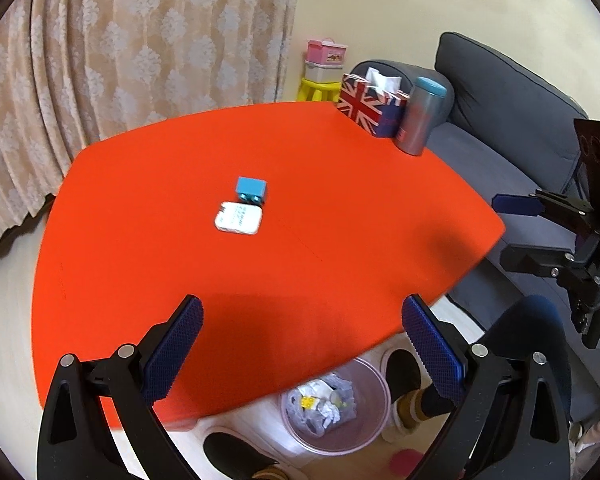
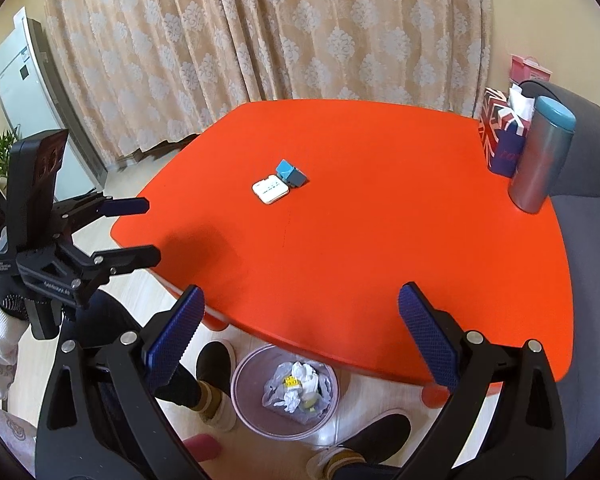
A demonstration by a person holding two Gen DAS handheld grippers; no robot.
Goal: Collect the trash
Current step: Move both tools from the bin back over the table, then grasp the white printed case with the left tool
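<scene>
Both the left gripper (image 1: 302,340) and right gripper (image 2: 300,330) hang wide and empty, crumpled trash (image 2: 300,386) already in the bin (image 2: 246,376) at lower centre, while two small packets (image 1: 244,208), possibly trash, wait mid-desk (image 1: 340,220).

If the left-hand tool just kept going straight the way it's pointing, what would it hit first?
Probably the bare orange table top. The left tool is open, empty and angled down at it. The white packet and blue box lie farther along; depth is unclear.

Both wrist views above table (image 1: 340,184)
</scene>
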